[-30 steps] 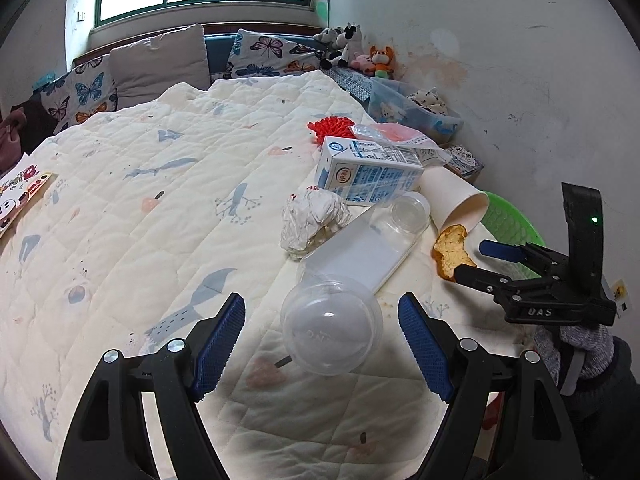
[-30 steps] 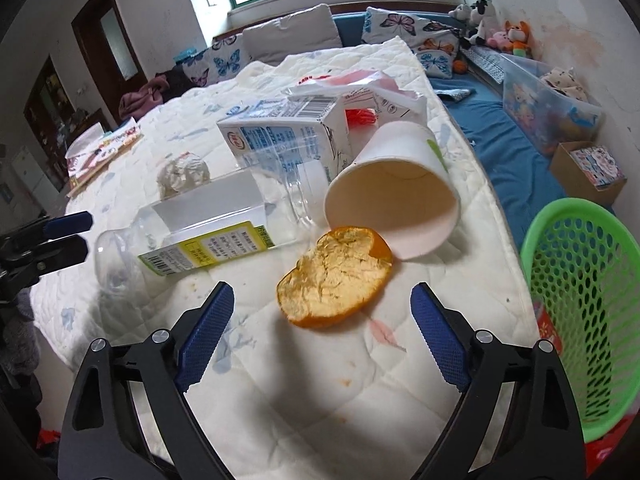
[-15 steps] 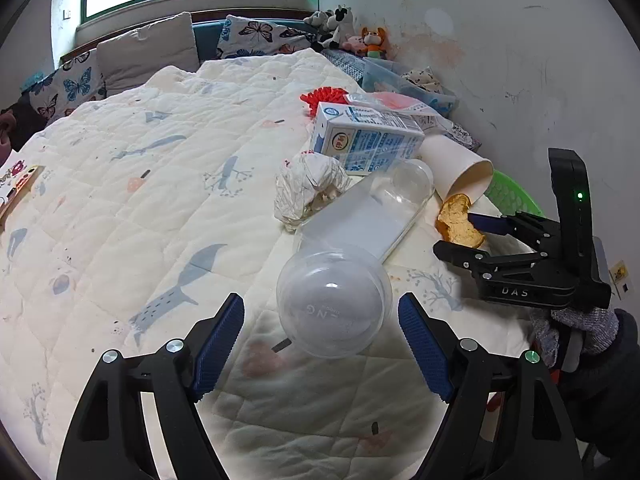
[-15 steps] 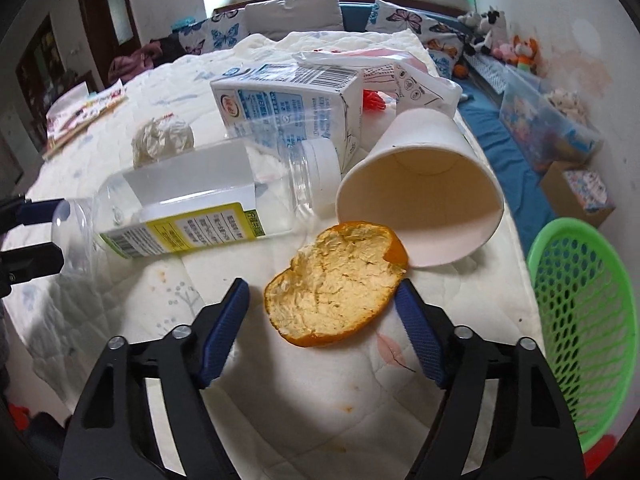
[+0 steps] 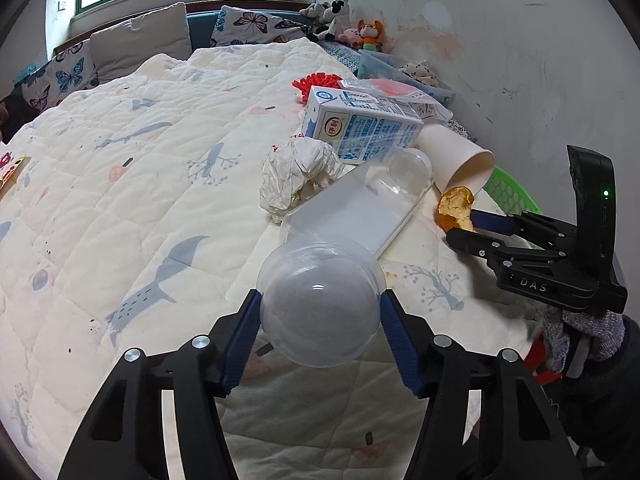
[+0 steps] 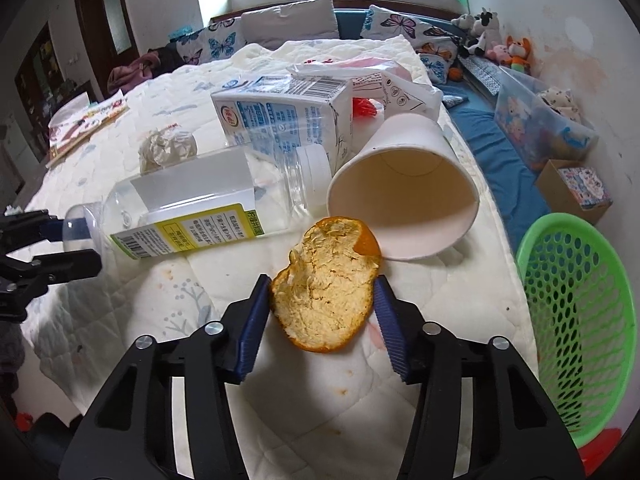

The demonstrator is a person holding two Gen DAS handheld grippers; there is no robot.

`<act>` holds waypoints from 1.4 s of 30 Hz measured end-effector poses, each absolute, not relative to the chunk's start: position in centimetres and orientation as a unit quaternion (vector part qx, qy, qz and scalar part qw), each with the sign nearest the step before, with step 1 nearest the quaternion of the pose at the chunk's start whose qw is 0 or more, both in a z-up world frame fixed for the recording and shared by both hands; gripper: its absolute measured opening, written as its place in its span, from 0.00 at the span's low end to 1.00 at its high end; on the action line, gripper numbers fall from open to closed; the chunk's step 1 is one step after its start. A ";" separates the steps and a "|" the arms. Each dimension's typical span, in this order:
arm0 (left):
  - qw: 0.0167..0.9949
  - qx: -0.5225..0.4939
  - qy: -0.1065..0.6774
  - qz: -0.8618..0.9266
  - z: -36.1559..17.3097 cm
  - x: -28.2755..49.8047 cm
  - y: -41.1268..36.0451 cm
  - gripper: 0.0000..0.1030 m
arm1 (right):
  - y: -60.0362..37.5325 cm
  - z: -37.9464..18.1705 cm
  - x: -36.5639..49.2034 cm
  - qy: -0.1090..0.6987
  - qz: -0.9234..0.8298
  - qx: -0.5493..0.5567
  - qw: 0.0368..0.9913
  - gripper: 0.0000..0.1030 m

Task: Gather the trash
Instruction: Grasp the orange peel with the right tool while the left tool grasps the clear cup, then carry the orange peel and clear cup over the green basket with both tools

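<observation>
Trash lies in a cluster near the edge of the cream quilted bedspread (image 6: 120, 320), and we have a gripper on two pieces at once. Our left gripper (image 5: 320, 312) has just been closing, and its blue ribbed pads (image 5: 244, 340) now touch both sides of the rounded base of the clear plastic bottle with the yellow-green label (image 5: 318, 312), which lies on its side pointing away from the fingers. Our right gripper (image 6: 322, 308) has also just been closing, and its pads sit against the two edges of the curled orange peel (image 6: 326, 292), pith side up, between the fingertips.

Just beyond the peel lies the white paper cup (image 6: 404, 200) on its side, mouth toward us and almost touching the peel's far tip. Past the bottle's cap end stand the blue-and-white milk carton (image 6: 288, 116) and a crumpled white paper wad (image 5: 298, 176). The green perforated plastic basket (image 6: 580, 320) waits off the bed edge, to the right of the right fingers.

To do this step well, we judge that each grip wants gentle firmness: the bottle's wall is slick and curved, so too hard a squeeze may squirt it forward; the peel is thin and may buckle or fold. We should lift each piece straight up before swinging toward the basket, so that the peel clears the cup's rim and the bottle does not drag the paper wad along.
</observation>
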State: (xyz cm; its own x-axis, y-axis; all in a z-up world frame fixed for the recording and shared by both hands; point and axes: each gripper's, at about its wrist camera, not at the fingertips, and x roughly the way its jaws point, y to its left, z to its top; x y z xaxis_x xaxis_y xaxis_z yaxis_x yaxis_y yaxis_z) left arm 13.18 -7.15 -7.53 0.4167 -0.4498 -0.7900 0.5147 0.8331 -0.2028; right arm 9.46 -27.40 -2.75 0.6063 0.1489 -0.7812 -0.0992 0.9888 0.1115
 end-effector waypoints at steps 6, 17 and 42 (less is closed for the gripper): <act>0.844 0.033 0.454 -0.284 -7.5 13.0 -7.0 0.56 | -27.8 -2.4 8.5 0.436 0.074 0.040 0.896 0.44; 0.848 0.026 0.442 -0.291 -5.9 11.4 -6.2 0.56 | -29.2 -1.6 6.3 0.430 0.076 0.075 0.897 0.41; 0.828 0.058 0.394 -0.395 -1.0 9.3 -16.3 0.56 | -45.8 -1.2 0.4 0.407 -0.093 0.169 0.893 0.41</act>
State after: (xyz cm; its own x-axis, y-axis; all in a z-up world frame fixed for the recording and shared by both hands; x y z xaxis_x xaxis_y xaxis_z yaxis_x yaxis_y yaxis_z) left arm 9.35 -16.29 -1.04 0.3766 -0.6080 -0.6989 0.7002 0.6808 -0.2150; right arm 0.37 -45.76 -1.24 0.6520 -0.0286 -0.7577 0.3037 0.9255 0.2264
